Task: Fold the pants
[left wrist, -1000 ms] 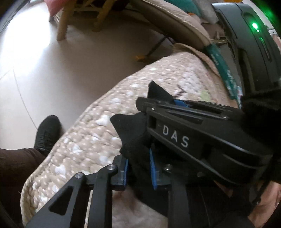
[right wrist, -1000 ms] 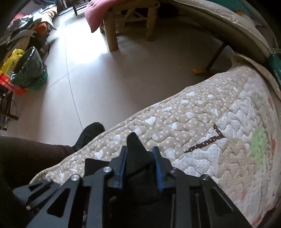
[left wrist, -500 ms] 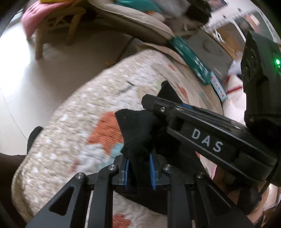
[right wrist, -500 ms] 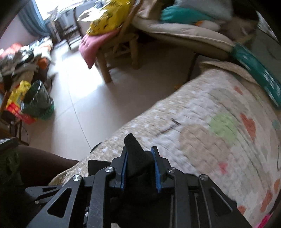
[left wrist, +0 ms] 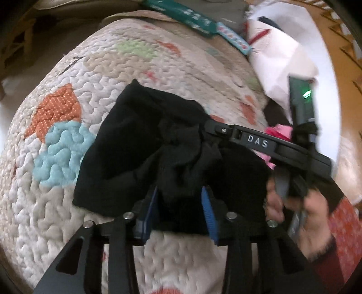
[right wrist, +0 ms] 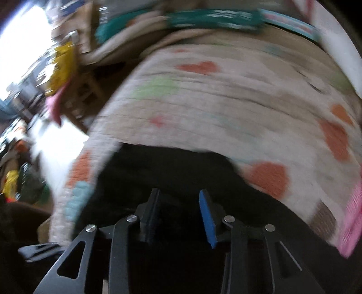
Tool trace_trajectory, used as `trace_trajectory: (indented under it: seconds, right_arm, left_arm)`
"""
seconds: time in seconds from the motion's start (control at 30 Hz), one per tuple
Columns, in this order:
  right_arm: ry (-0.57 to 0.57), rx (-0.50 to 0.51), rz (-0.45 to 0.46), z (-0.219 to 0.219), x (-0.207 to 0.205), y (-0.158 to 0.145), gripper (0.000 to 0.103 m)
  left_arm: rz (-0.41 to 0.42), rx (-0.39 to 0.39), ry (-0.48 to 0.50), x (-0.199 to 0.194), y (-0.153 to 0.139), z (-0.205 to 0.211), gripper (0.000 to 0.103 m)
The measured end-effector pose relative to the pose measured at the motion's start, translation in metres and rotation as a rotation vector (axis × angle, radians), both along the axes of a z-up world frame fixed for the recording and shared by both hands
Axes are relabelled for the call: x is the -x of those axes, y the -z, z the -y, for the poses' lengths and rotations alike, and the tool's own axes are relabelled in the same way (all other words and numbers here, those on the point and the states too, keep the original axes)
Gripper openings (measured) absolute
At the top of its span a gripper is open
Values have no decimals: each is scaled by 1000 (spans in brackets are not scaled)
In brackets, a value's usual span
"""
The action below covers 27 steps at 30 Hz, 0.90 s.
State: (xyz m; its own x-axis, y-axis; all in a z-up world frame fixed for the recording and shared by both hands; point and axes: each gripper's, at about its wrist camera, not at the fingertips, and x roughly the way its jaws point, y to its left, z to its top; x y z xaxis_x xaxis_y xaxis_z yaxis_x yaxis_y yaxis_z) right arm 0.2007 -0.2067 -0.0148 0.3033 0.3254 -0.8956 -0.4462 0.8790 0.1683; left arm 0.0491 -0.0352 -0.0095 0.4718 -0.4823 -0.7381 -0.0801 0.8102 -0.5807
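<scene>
We are working over a quilted bedspread [left wrist: 74,226], cream with orange, blue and green patches, that covers the whole work surface. Beyond its far edge lie a teal package [left wrist: 181,13] and a white sheet [left wrist: 282,52], with pink fabric [left wrist: 278,133] beside the sheet. In the right wrist view the room past the left edge of the bedspread shows a wooden chair [right wrist: 83,90] with yellow and pink cloth on it and a bright floor [right wrist: 61,149], all smeared.

The black pants [left wrist: 140,140] lie bunched on the bedspread. From the left wrist view they have bare quilt to their left and beyond them, up to the far edge.

Our left gripper [left wrist: 179,210] has its jaws spread, with a fold of the pants lying between the blue pads; the pads stand clear of the cloth on each side as far as we can see. Our right gripper [right wrist: 178,214] also has its jaws apart, over the dark cloth [right wrist: 172,174]; from the left wrist view its body reaches into the pants from the right, its fingertips buried in the fabric, held by the right hand [left wrist: 301,214].

The right wrist view is heavily blurred, so we cannot tell whether its pads touch the cloth. The near part of the pants is hidden under both grippers.
</scene>
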Motion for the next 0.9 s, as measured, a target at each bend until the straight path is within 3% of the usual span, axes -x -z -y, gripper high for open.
trace_trajectory:
  seconds: [0.17, 0.3, 0.43, 0.53, 0.67, 0.73, 0.83, 0.9]
  right_arm:
    - [196, -6, 57, 64, 2, -22, 50]
    - [227, -156, 120, 67, 21, -54, 50]
    - [156, -414, -22, 39, 34, -48, 50]
    - [151, -505, -146, 16, 34, -22, 50]
    - [233, -464, -232, 14, 22, 17, 47]
    - [321, -407, -171, 32, 13, 24, 42]
    - [491, -276, -92, 63, 6, 26, 47]
    - [535, -343, -87, 84, 12, 21, 47]
  left_arm:
    - [85, -69, -52, 22, -26, -30, 45]
    - [40, -140, -150, 9, -17, -45, 45]
    - [-12, -211, -161, -7, 13, -43, 45]
    - [-44, -224, -139, -10, 31, -33, 45]
    - [10, -303, -98, -6, 33, -22, 45]
    - [20, -321, -93, -6, 35, -21, 46]
    - [35, -330, -84, -6, 37, -22, 48]
    - [40, -327, -78, -5, 37, -23, 49]
